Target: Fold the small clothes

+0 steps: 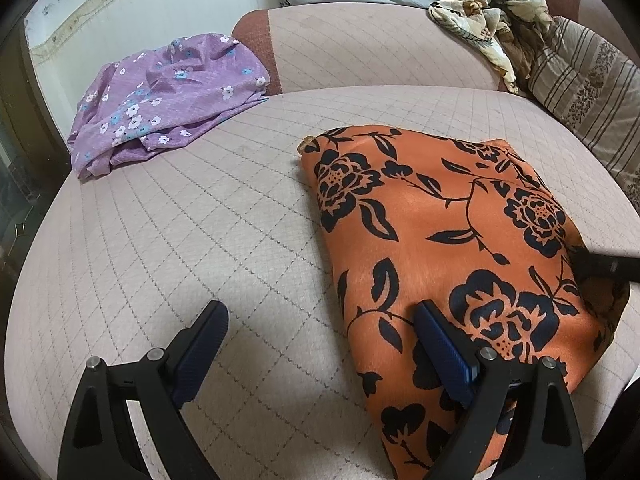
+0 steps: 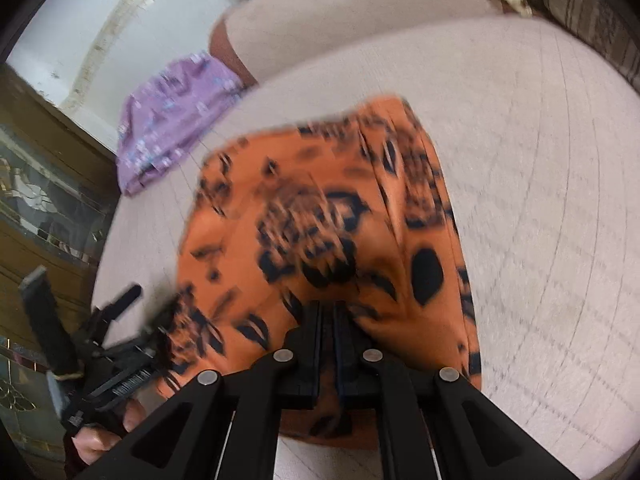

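A purple flowered garment (image 1: pixel 164 100) lay crumpled at the far left edge of the quilted pink cushion (image 1: pixel 208 216), well apart from the work. A heap of cream printed cloth (image 1: pixel 492 20) sat on the backrest at the far right, beside a striped pillow (image 1: pixel 588 92). Nothing lay between the grippers and the orange cloth with black flowers (image 1: pixel 448 240), which rested folded on the right half of the cushion, its long axis running from the near edge away toward the backrest, leaning slightly left. The left gripper (image 1: pixel 320 320) stood wide open with nothing between its fingers, its right finger (image 1: pixel 440 344) over the cloth's near left edge. In the blurred right wrist view, the right gripper (image 2: pixel 328 312) was closed, pinching the near edge of the orange cloth
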The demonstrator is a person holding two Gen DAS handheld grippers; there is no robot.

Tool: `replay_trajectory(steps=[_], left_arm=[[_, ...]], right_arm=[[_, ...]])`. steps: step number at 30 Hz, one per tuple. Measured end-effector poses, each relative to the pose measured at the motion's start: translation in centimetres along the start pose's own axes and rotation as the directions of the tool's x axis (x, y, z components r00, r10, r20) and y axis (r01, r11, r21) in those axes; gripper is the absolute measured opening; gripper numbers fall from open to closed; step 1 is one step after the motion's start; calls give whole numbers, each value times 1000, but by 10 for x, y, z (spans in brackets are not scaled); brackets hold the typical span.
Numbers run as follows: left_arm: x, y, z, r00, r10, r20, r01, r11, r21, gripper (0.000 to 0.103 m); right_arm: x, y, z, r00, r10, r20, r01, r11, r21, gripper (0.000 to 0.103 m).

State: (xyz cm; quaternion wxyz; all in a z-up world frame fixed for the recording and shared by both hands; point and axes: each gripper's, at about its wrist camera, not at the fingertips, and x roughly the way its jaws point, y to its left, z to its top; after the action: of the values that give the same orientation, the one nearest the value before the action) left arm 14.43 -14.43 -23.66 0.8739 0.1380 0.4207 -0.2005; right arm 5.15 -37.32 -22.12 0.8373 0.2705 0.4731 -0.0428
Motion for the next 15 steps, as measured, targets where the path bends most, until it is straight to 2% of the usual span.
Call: replay_trajectory(steps=[4, 6, 8, 15], left_arm=[[1, 0, 1, 1000, -2, -1, 2, 1000, 3, 94], [2, 1, 1, 1000, -6, -3, 6, 1000, 2, 94], [2, 1, 2, 1000, -7, -6, 7, 1000, 3, 94], [2, 1, 2, 1000, -9, -6, 9, 1000, 0, 94]], right_arm=[[-8, 5, 12, 997, 6, 76, -5, 1000, -4, 9], [6, 0, 15, 999, -19, 30, 19, 999, 31, 10], [29, -10, 12, 996, -63, -68, 68, 995, 72, 7], [20, -5, 22, 998, -52, -20, 54, 996, 74, 10]])
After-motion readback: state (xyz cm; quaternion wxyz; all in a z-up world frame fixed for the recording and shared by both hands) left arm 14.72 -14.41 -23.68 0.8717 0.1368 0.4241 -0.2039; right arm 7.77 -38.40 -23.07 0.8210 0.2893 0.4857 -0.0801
